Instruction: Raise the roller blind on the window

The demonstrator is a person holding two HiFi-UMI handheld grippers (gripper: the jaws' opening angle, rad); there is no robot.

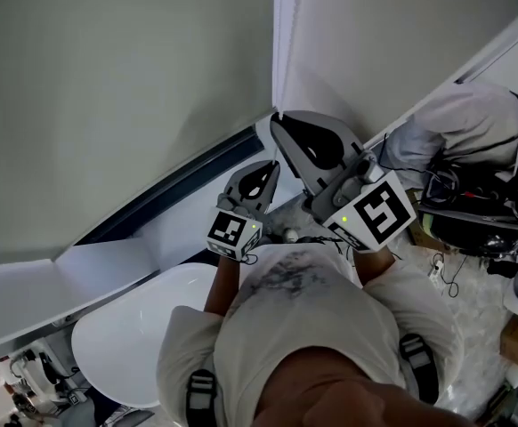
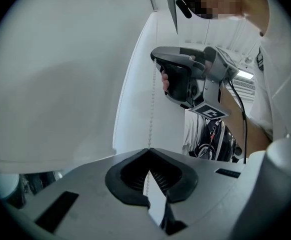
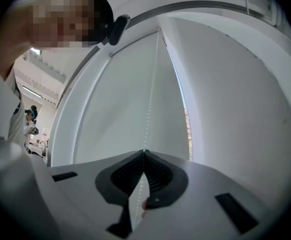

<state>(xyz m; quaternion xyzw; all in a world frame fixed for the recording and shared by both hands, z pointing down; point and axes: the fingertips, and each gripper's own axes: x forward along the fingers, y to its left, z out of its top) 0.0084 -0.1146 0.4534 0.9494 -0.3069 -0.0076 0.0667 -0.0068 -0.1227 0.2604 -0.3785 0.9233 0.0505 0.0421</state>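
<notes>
- Plainly, the roller blind [image 1: 108,87] is down: a smooth, matte, pale grey sheet, flat and uncreased, filling the head view from 9 to 12 o'clock, with a dark strip [image 1: 179,183] along its lower edge.
- Its bead chain [image 3: 149,99], a thin string of tiny white balls, runs taut and straight toward 12 o'clock in both gripper views.
- The left tongs [image 2: 149,150] are closed, with the bead chain pinched between ribbed black pads at the tips.
- The right tongs [image 3: 144,151] are likewise clamped on the chain, higher up, at 1 o'clock from the left tongs in the head view.
- Both tools have grey moulded plastic bodies, each carrying a black-and-white marker cube.
</notes>
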